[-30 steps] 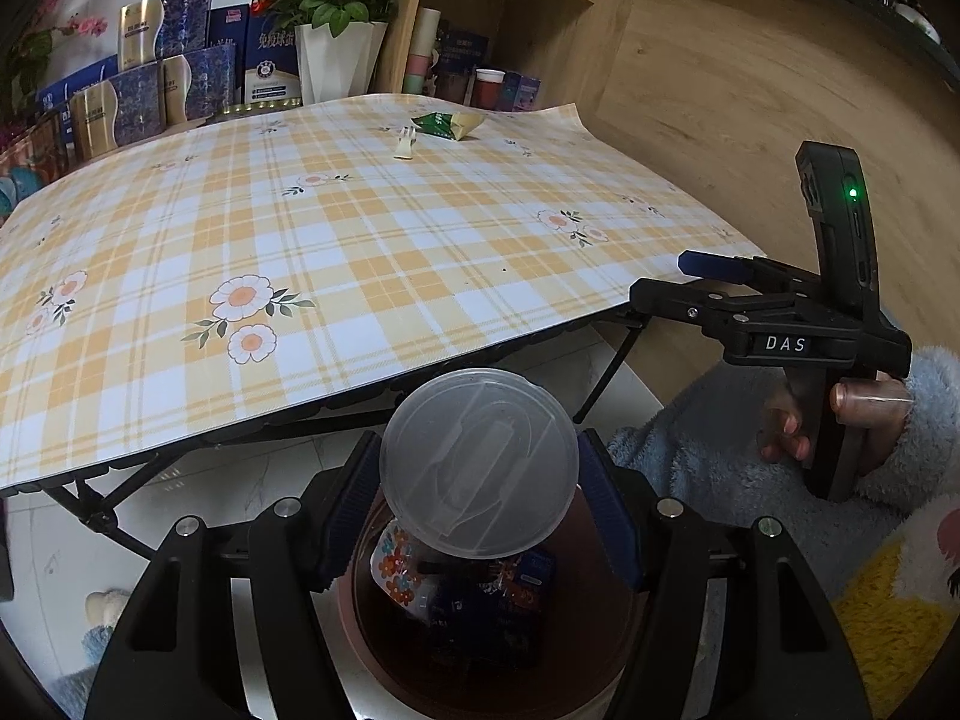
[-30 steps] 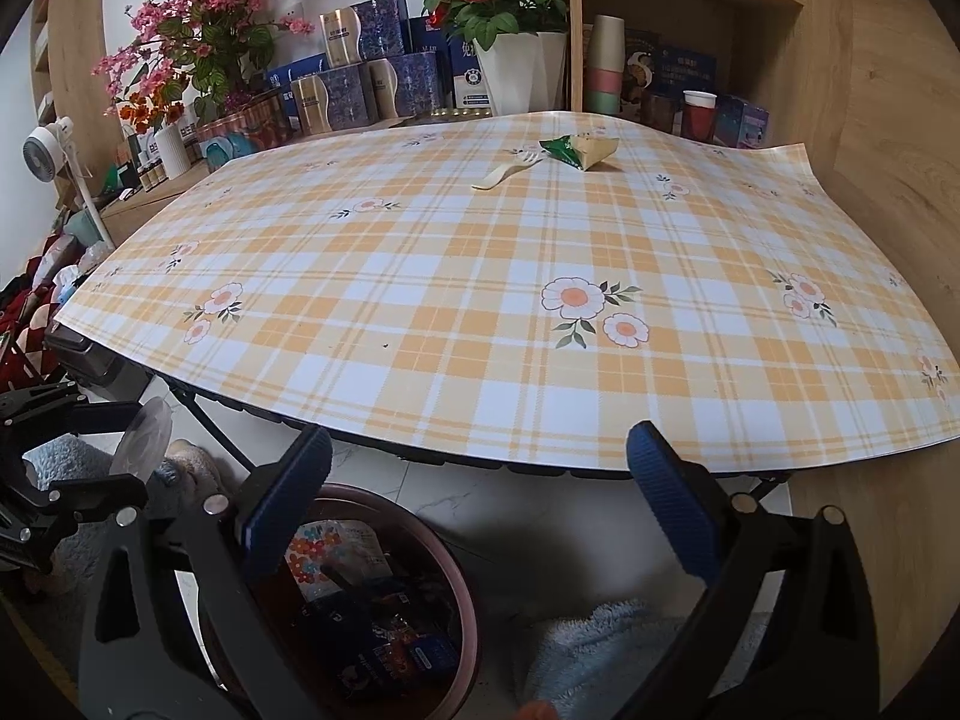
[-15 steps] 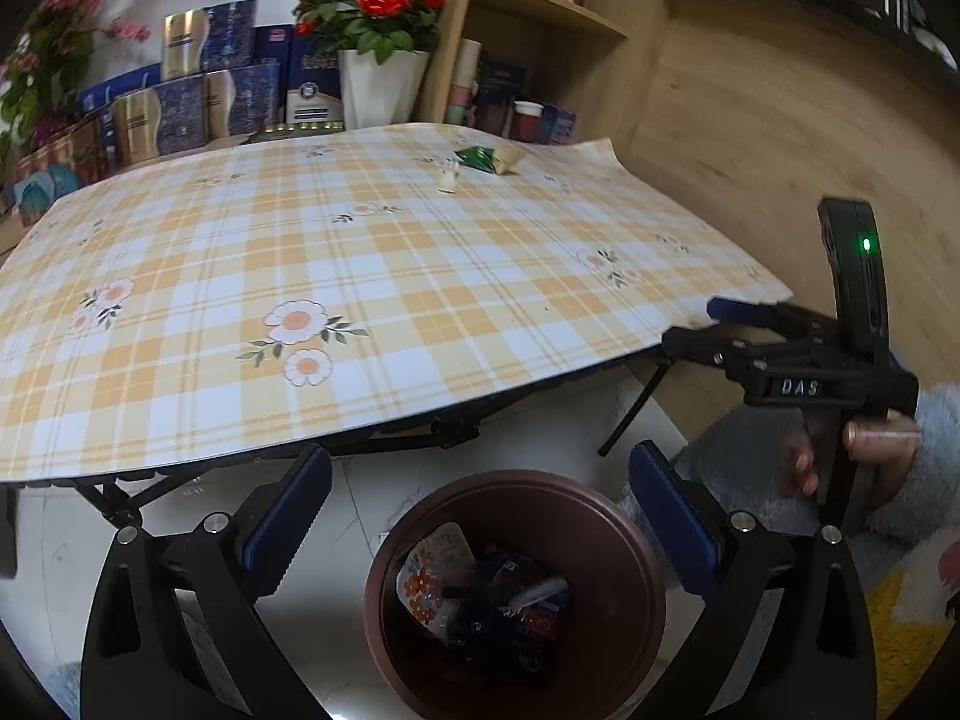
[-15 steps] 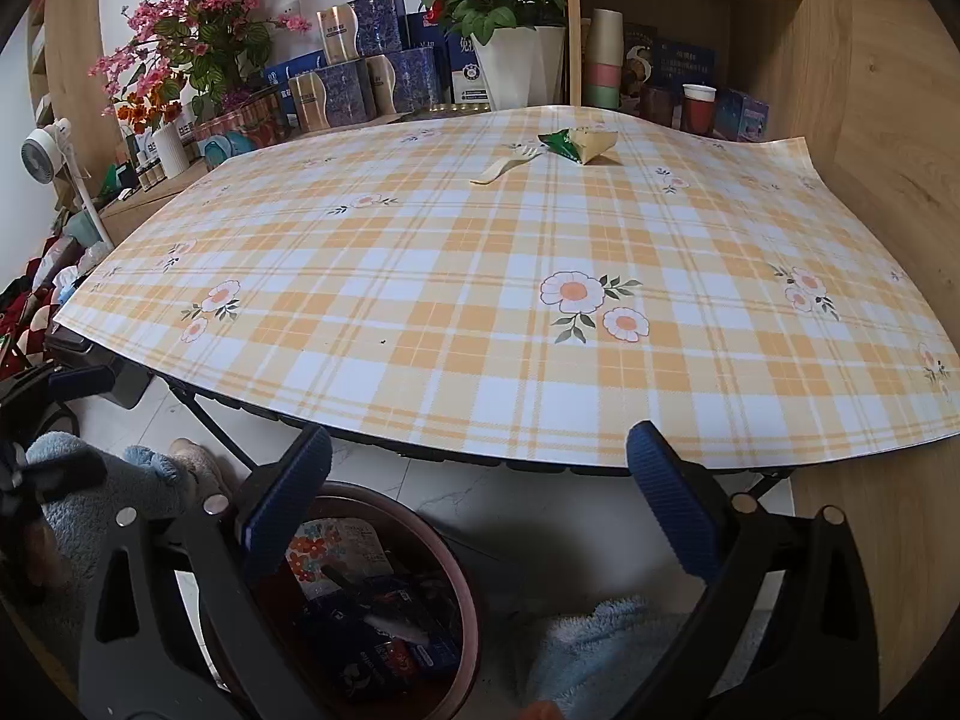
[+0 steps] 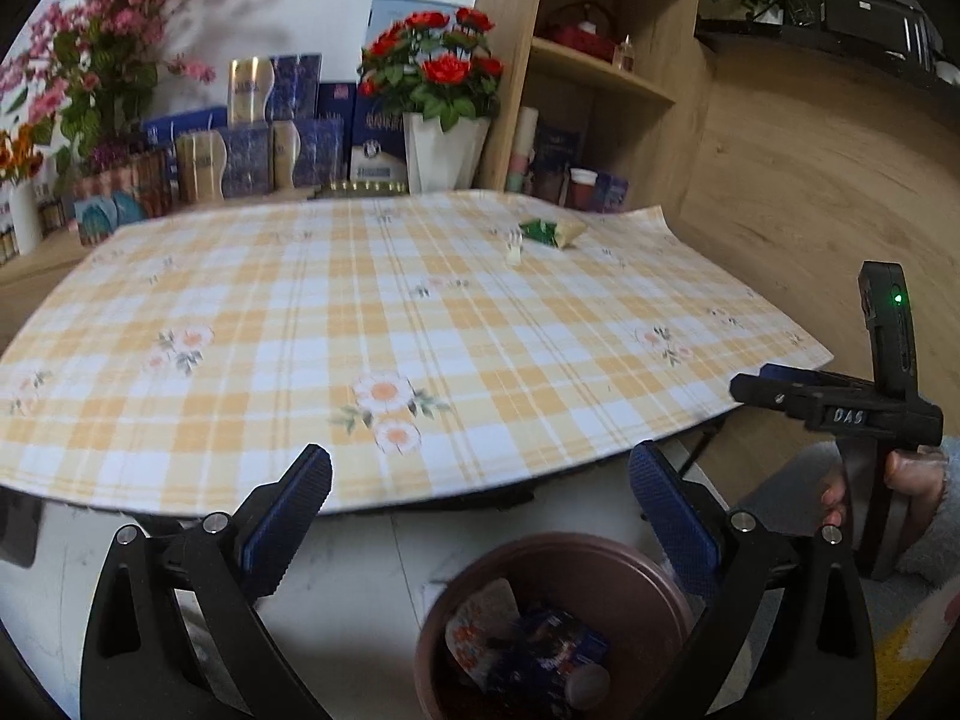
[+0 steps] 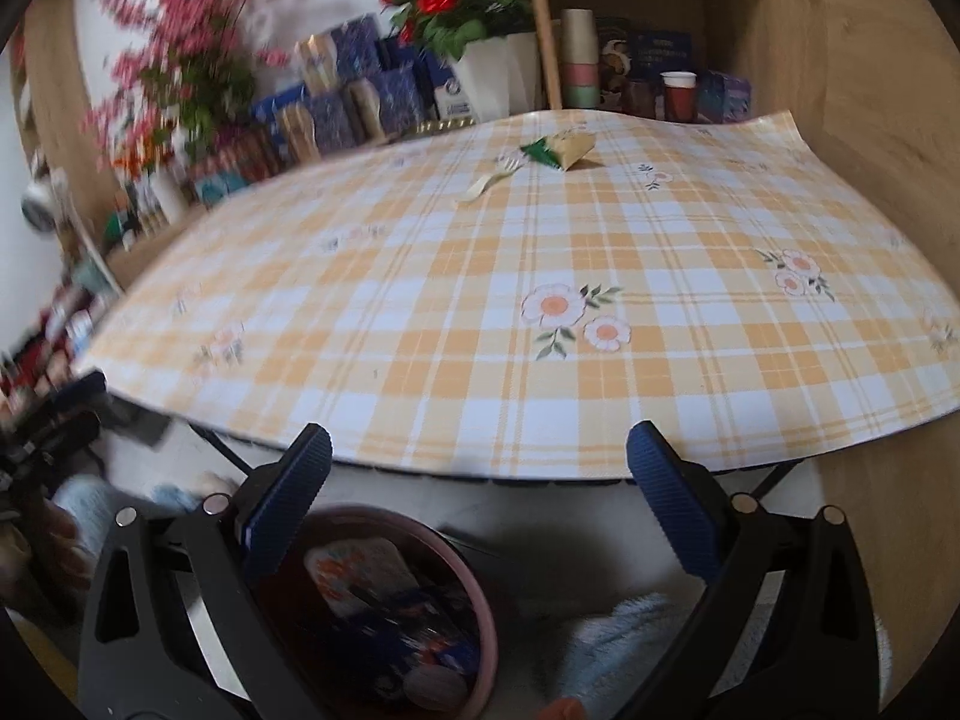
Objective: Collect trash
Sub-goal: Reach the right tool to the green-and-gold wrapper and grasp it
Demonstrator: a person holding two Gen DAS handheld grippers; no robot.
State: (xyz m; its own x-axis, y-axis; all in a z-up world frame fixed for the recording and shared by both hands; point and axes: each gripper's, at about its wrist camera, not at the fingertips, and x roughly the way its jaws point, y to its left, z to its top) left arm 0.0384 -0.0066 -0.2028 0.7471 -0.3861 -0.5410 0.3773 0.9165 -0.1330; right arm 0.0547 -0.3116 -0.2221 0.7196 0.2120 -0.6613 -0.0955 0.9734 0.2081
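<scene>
1. The left tool (image 5: 480, 516) stands wide with nothing between its blue pads; its jaws have just been opening.
2. The right tool (image 6: 480, 510) also stands wide and empty.
3. A brown trash bin (image 5: 600, 558) on the floor, at 6 o'clock below the worktop (image 5: 300, 384) edge, holds wrappers.
4. On the checked worktop, at 1 o'clock, a green and tan wrapper (image 5: 552, 232) lies just beside a pale plastic fork (image 5: 513, 247).
</scene>
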